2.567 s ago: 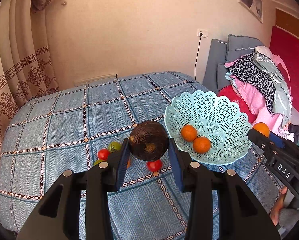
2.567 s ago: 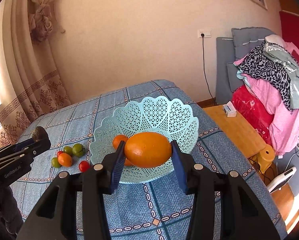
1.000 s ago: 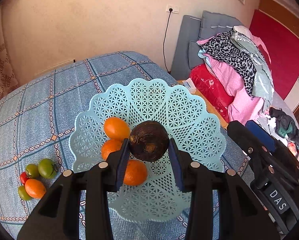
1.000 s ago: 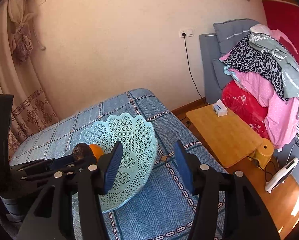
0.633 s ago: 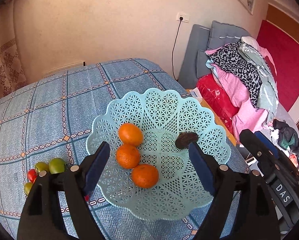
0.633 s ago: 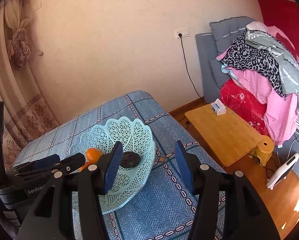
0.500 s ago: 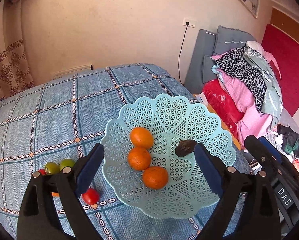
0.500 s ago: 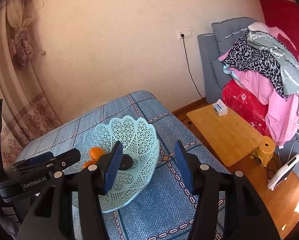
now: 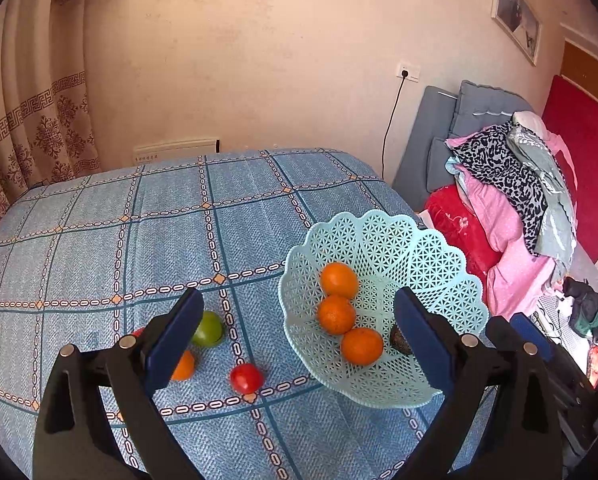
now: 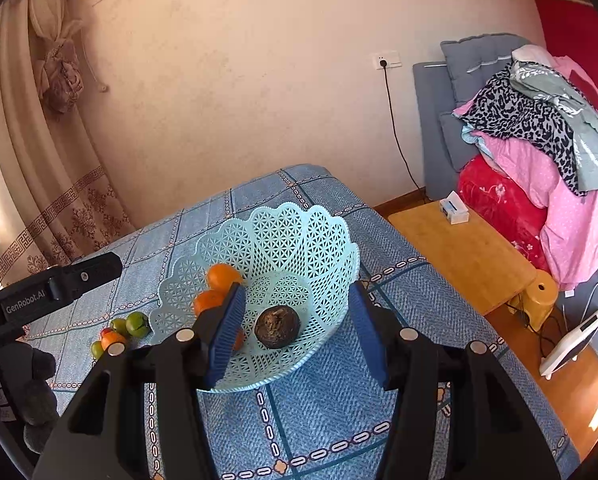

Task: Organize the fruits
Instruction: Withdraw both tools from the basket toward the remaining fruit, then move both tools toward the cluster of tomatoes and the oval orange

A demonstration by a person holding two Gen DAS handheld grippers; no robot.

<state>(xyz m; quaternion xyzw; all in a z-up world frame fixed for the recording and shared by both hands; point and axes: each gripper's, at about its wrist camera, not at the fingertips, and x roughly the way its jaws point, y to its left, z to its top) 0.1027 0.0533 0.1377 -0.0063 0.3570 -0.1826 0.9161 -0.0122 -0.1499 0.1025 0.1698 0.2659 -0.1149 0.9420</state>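
Both hand-held grippers [image 9: 299, 332] [image 10: 295, 332] wide apart, empty

Heap of clothes [image 10: 547, 128] by a wooden side table [image 10: 463, 256], patterned curtain [image 9: 31, 120]

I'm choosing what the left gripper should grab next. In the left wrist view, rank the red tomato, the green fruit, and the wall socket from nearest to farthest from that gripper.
1. red tomato, on the cloth between the open fingers of the left gripper.
2. green fruit, just behind the left finger.
3. wall socket, far off on the back wall.
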